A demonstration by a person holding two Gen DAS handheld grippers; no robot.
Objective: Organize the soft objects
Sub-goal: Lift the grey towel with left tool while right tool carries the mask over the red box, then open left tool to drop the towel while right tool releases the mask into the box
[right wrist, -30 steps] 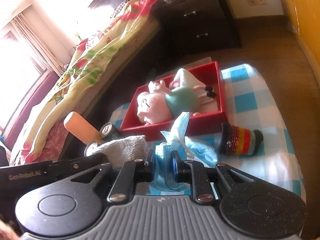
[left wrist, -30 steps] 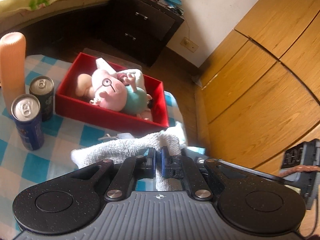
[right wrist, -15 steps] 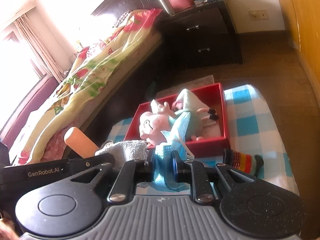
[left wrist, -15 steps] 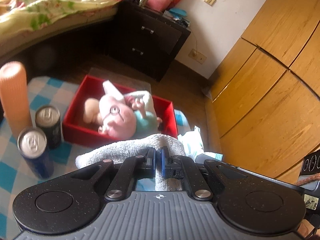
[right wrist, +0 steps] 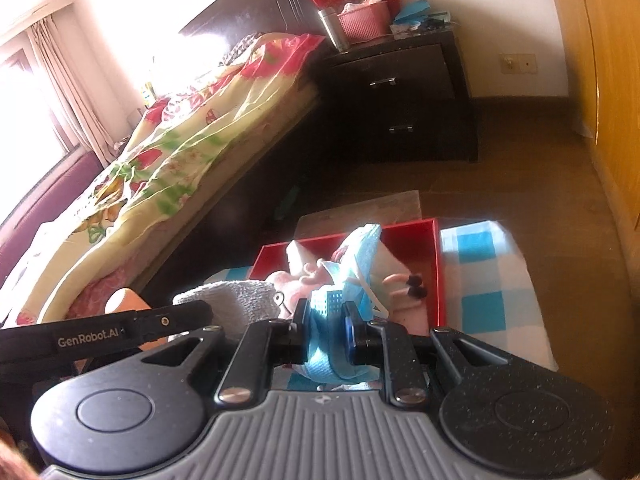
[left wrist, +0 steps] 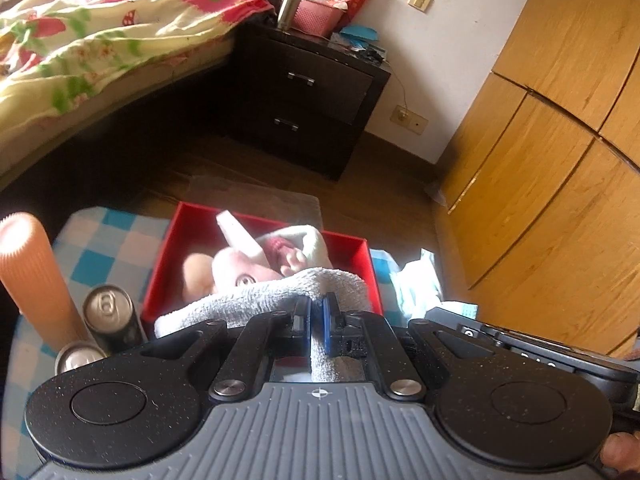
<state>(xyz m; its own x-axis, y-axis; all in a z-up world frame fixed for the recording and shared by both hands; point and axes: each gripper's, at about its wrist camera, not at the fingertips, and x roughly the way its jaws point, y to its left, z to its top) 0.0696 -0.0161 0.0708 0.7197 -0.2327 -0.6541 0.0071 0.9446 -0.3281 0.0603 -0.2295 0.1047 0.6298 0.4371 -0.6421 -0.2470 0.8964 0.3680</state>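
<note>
Two tongs, both loaded. Left tongs (left wrist: 316, 322): clamped narrow on a white towel (left wrist: 264, 300), which drapes across the tips, raised in front of the red box (left wrist: 160, 280). Right tongs (right wrist: 327, 326): clamped on a blue mask (right wrist: 352, 268), raised over the same box. Box: on the checked tabletop (right wrist: 484, 280), holding a pink plush (left wrist: 236, 268). Left of box: two cans (left wrist: 110, 316) and an orange cylinder (left wrist: 36, 276).

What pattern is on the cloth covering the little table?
Blue-and-white checks on the checked tablecloth, clearest in the right wrist view, beside the red box.
</note>
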